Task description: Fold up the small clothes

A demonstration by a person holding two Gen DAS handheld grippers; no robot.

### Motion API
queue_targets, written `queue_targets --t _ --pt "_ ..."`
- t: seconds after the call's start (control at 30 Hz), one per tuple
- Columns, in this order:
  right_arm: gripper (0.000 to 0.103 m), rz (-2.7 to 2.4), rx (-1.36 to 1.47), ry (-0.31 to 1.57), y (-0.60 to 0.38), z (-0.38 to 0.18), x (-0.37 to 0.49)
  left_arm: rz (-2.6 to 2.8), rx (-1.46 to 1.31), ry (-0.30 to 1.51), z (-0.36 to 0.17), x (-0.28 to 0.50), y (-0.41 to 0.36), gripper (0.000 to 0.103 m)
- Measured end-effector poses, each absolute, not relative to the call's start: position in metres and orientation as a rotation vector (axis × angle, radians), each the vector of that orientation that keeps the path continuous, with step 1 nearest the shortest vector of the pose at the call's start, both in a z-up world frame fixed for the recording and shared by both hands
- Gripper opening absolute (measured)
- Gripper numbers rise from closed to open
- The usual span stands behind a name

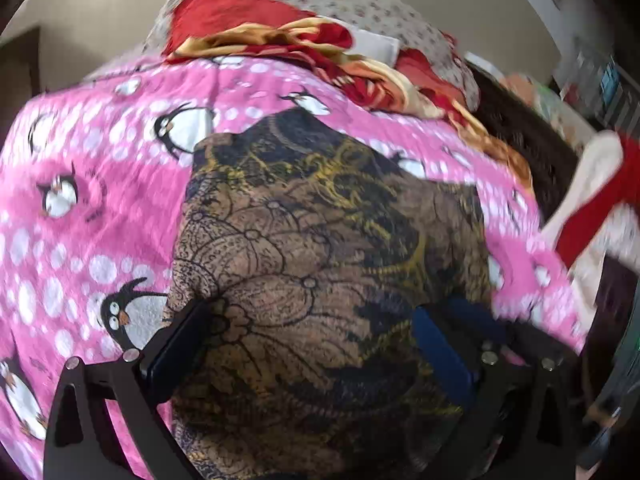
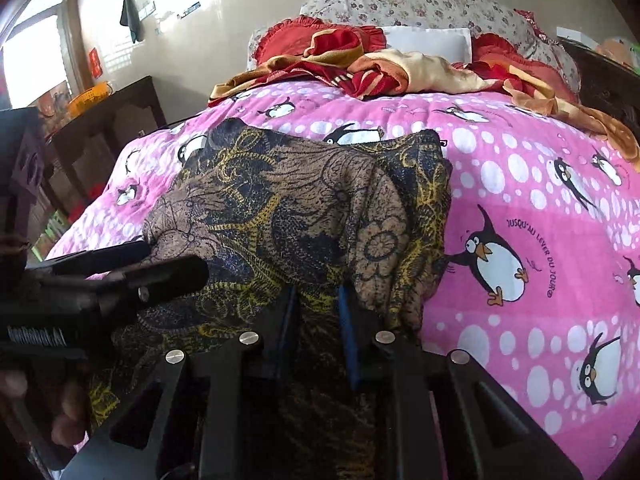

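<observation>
A brown, black and yellow batik garment (image 1: pixel 320 248) lies on the pink penguin bedspread (image 1: pixel 80 208). My left gripper (image 1: pixel 316 320) is open, its fingers wide apart, with the cloth bunched between and over them. In the right wrist view the same garment (image 2: pixel 296 208) is folded over on itself. My right gripper (image 2: pixel 318 292) is shut on its near edge, with the cloth pinched between the blue pads. The left gripper (image 2: pixel 132 260) shows at the left of that view, lying on the cloth's left edge.
A crumpled red and gold blanket (image 2: pixel 384 68), a floral pillow (image 2: pixel 420 4) and a white pillow (image 2: pixel 428 42) lie at the head of the bed. A dark wooden cabinet (image 2: pixel 116 120) stands left of the bed. The bedspread (image 2: pixel 540 208) stretches to the right.
</observation>
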State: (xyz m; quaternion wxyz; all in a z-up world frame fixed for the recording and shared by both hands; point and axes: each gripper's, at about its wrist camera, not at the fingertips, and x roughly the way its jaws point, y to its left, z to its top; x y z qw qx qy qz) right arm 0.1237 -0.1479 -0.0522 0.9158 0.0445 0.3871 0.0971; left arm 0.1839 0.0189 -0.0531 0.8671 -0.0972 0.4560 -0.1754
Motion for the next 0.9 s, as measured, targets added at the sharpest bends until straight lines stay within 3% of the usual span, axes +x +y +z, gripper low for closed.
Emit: queue_targets --t 0.13,0.2,0.43,0.57,0.67,0.77,0.9 --pt "0.011 0.203 0.089 0.799 -0.148 -0.053 0.125 -0.353 -0.241 1.041 -0.045 0.197 0.021 0.102" --pt "0.012 0.208 0.083 0.814 -0.148 -0.051 0.126 -0.316 -0.251 1.034 -0.031 0.192 0.026 0.093" --pt "0.012 0.306 0.017 0.866 -0.151 0.000 0.083 -0.369 -0.111 0.922 0.006 0.113 0.041 0.095" --pt "0.012 0.393 -0.056 0.985 -0.140 -0.026 0.056 -0.381 -0.111 1.049 -0.045 0.094 0.036 0.096" --pt "0.020 0.378 -0.089 1.023 -0.140 -0.044 0.054 -0.345 -0.115 1.071 -0.062 0.091 0.039 0.102" --pt "0.020 0.375 -0.077 1.039 -0.145 -0.028 0.060 -0.341 -0.134 1.082 -0.048 0.100 0.043 0.102" --pt "0.020 0.290 -0.101 0.934 -0.155 0.003 0.087 -0.265 -0.034 0.945 -0.003 0.127 0.036 0.103"
